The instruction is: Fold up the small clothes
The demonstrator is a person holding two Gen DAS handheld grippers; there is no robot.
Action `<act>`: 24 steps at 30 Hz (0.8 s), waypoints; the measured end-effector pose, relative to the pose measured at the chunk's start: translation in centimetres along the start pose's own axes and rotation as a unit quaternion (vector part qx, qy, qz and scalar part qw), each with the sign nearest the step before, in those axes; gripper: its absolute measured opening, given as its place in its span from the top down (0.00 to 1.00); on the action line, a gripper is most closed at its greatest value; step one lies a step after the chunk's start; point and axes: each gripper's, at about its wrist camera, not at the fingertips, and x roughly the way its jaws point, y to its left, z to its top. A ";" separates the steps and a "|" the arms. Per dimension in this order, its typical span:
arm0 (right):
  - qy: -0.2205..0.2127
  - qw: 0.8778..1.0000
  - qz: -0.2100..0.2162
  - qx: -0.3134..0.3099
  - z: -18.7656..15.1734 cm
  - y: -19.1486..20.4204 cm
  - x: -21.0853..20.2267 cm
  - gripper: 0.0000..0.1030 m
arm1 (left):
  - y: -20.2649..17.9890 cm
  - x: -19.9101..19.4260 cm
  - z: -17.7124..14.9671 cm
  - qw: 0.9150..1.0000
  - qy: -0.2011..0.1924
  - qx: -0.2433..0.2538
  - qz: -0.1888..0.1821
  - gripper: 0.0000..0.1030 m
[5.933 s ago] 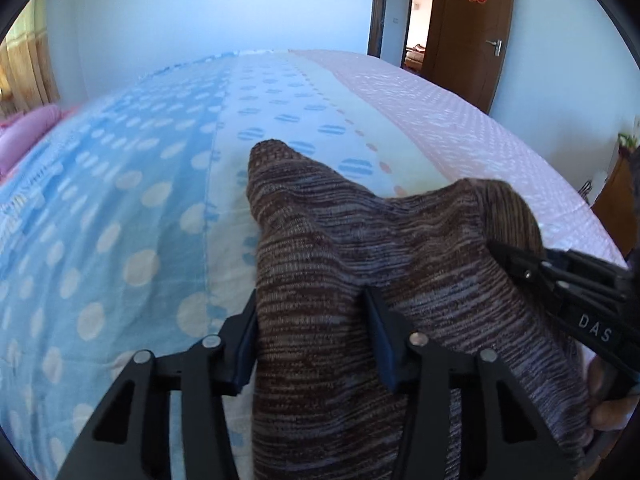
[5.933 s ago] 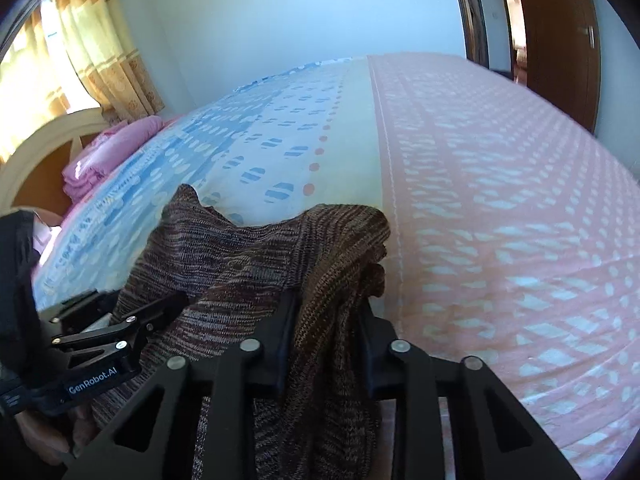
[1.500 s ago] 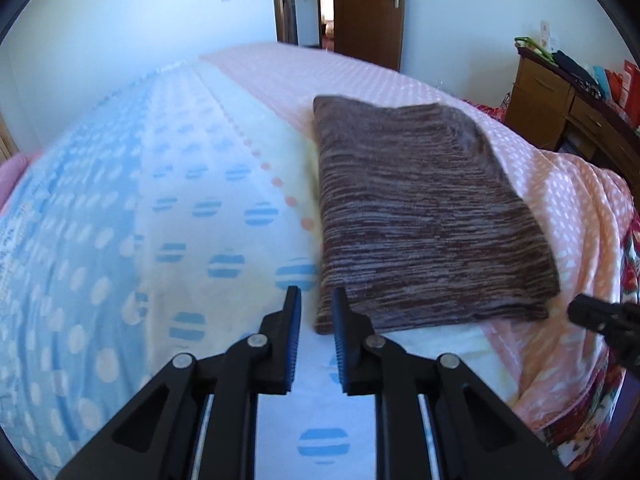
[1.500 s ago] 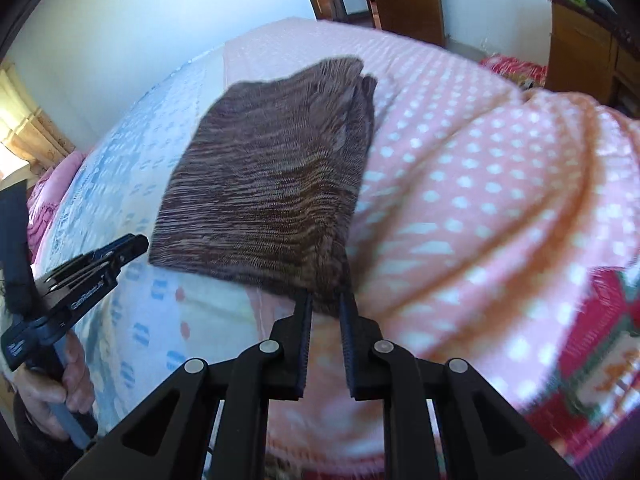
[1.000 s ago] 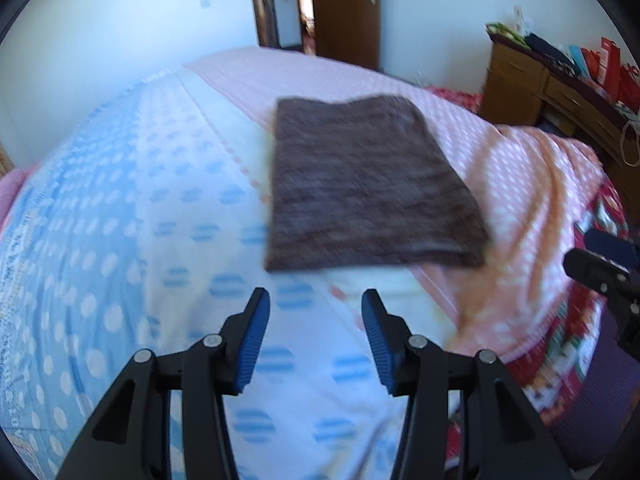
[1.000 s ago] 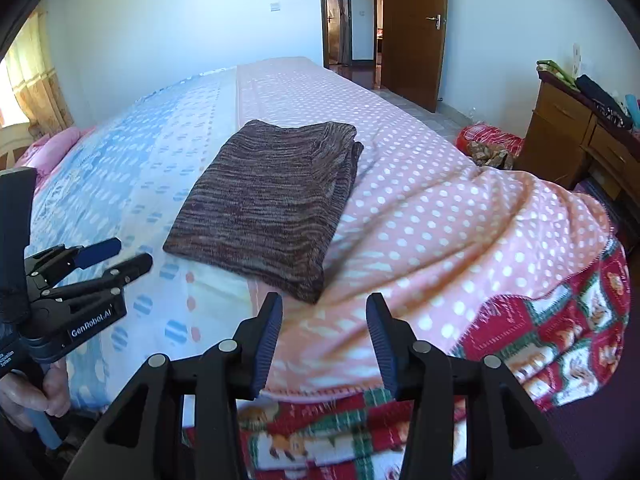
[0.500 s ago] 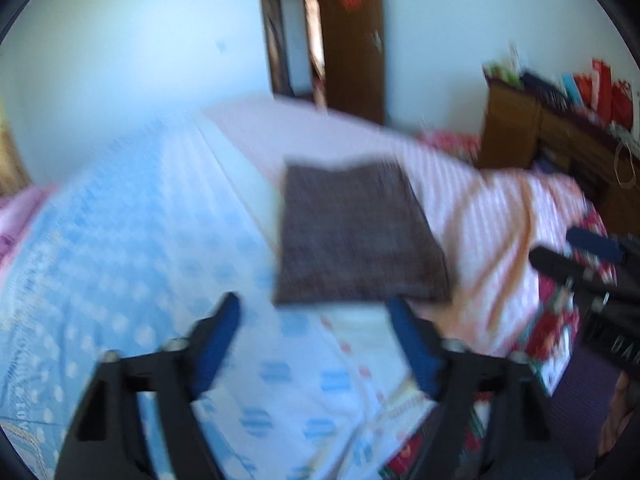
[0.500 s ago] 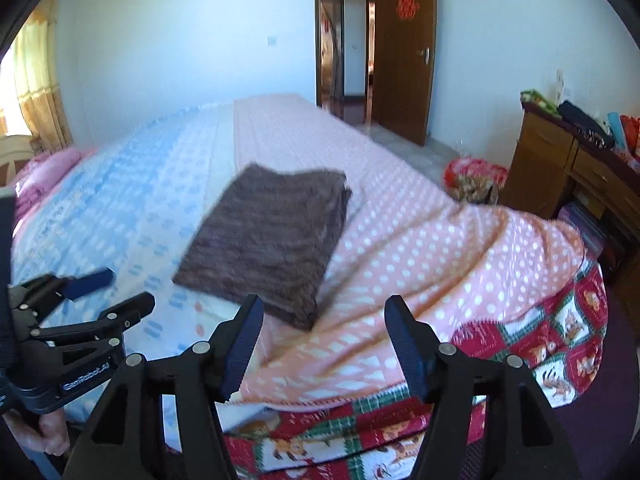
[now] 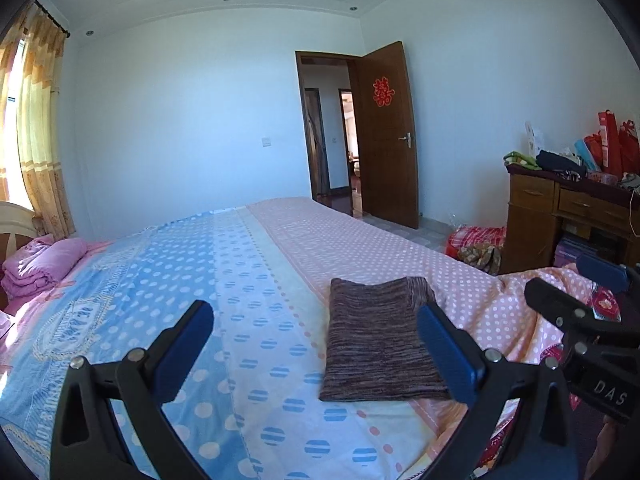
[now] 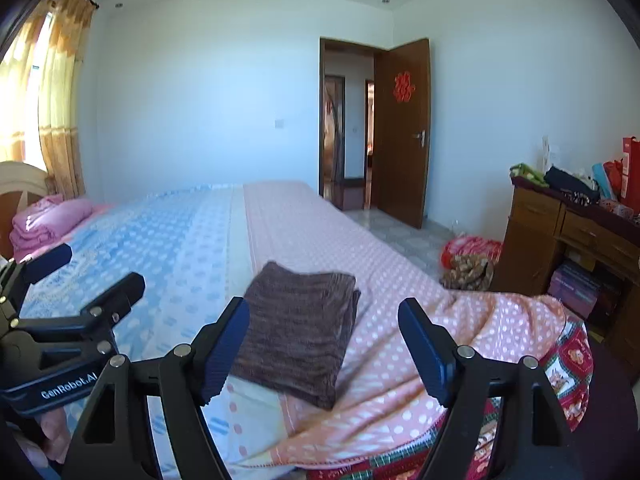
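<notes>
Evidently the fold is finished: the brown-and-purple striped knit garment [image 9: 378, 340] lies as a flat rectangle on the polka-dot quilted bed [image 9: 240, 280], lower centre-right of the left view and lower centre of the right view [image 10: 300, 328]. Both the left tongs [image 9: 316, 350] and the right tongs [image 10: 324, 344] hang spread wide and empty, well clear of the cloth. Judging from this, the sensible finish is to leave the stack alone, keep both tools high, and avoid brushing the doubled edge at its right side.
</notes>
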 end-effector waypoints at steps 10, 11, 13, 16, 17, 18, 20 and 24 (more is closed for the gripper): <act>-0.036 0.999 -0.013 -0.001 0.5 0.1 -1.6 0.19 | 0.3 -0.3 -0.1 1.000 0.010 -0.014 0.004 0.00; -0.034 0.999 -0.013 0.001 0.5 0.0 -1.5 0.19 | 0.2 -0.3 -0.1 1.000 0.009 -0.013 0.004 0.00; -0.030 0.999 -0.014 0.004 0.5 -0.1 -1.4 0.19 | 0.1 -0.4 -0.2 1.000 0.008 -0.008 0.004 0.00; -0.025 1.000 -0.011 0.005 0.2 -0.1 -1.2 0.19 | -0.2 -0.6 -0.2 1.000 0.005 0.000 0.004 0.00; -0.024 1.000 -0.011 0.005 0.1 -0.1 -1.2 0.19 | -0.2 -0.7 -0.1 1.000 0.005 0.001 0.004 0.00; -0.024 1.000 -0.011 0.003 0.1 0.0 -1.2 0.19 | -0.3 -0.7 -0.1 1.000 0.005 0.001 0.003 0.00; -0.025 1.000 -0.012 0.000 0.0 0.1 -1.3 0.19 | -0.3 -0.7 -0.1 1.000 0.005 0.002 0.002 0.00; -0.025 1.000 -0.010 -0.001 -0.1 0.0 -1.3 0.19 | -0.4 -0.7 0.0 1.000 0.006 0.002 0.003 0.00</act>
